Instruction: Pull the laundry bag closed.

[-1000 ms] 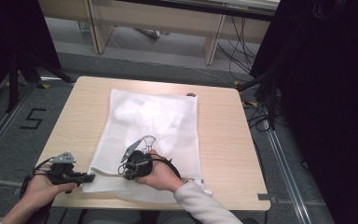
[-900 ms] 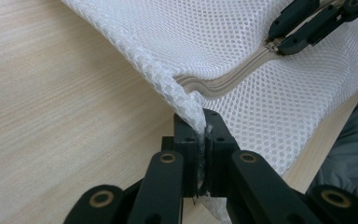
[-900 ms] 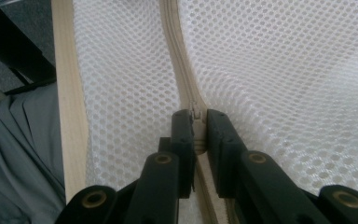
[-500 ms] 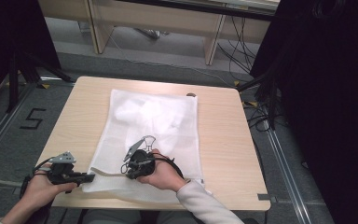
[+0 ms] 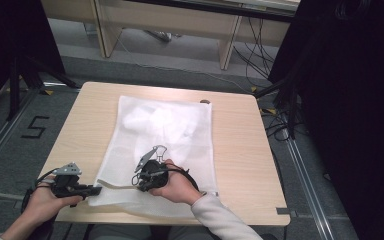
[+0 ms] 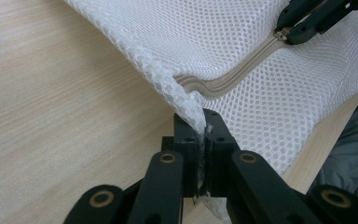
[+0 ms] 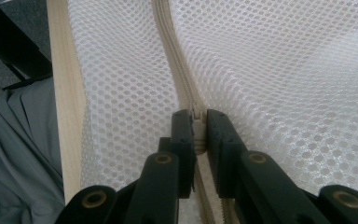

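Centrally on the counter (image 5: 240,150), one white mesh bag (image 5: 170,130), long axis running away from the person, left gripper (image 6: 201,135) jaws pinching its near corner, right gripper (image 7: 196,130) jaws closed on the zipper pull (image 7: 196,122).

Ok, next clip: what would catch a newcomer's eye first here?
A white mesh laundry bag lies spread over the middle of the wooden table. The left gripper pinches its near-left corner, while the right gripper is closed on the zipper pull along the near edge.
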`<state>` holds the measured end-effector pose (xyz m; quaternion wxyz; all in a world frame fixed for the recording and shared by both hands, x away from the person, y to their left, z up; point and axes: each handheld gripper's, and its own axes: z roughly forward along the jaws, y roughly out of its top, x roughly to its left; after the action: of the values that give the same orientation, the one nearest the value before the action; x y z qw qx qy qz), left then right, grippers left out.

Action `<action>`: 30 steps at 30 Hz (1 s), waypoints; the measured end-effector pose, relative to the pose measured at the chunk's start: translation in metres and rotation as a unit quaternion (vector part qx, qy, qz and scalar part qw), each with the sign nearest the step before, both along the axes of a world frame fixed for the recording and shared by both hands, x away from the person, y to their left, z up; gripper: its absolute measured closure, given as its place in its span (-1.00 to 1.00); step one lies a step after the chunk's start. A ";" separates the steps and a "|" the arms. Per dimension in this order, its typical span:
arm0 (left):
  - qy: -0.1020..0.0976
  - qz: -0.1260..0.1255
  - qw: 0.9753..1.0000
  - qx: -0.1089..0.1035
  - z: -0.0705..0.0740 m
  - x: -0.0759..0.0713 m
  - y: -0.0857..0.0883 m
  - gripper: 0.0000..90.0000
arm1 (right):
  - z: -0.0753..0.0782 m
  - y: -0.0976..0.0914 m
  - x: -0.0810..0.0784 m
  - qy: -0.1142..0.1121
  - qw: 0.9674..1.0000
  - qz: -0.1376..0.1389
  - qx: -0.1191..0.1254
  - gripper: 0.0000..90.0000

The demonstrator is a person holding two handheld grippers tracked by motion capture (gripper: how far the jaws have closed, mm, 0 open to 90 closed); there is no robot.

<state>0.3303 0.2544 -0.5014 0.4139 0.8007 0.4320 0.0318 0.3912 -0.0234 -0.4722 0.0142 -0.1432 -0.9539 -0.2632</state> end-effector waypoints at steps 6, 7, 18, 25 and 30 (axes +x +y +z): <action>0.000 0.000 1.000 0.002 0.000 0.000 0.000 0.90 | 0.002 -0.004 0.002 -0.009 1.000 0.004 -0.007 0.83; 0.000 0.000 1.000 0.001 0.000 0.000 0.000 0.90 | 0.002 -0.004 0.002 -0.001 1.000 0.004 0.000 0.83; -0.001 0.000 1.000 0.002 0.000 0.000 0.000 0.90 | 0.003 -0.005 0.002 0.000 1.000 0.000 -0.004 0.83; 0.001 0.000 1.000 0.005 0.000 0.000 0.000 0.90 | 0.004 -0.008 0.003 -0.010 1.000 0.004 -0.010 0.83; 0.002 -0.001 1.000 0.005 0.000 0.000 0.001 0.90 | 0.004 -0.009 0.002 0.001 1.000 -0.001 -0.004 0.83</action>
<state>0.3305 0.2549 -0.5012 0.4088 0.8034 0.4317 0.0321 0.3931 -0.0322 -0.4683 0.0147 -0.1447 -0.9547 -0.2595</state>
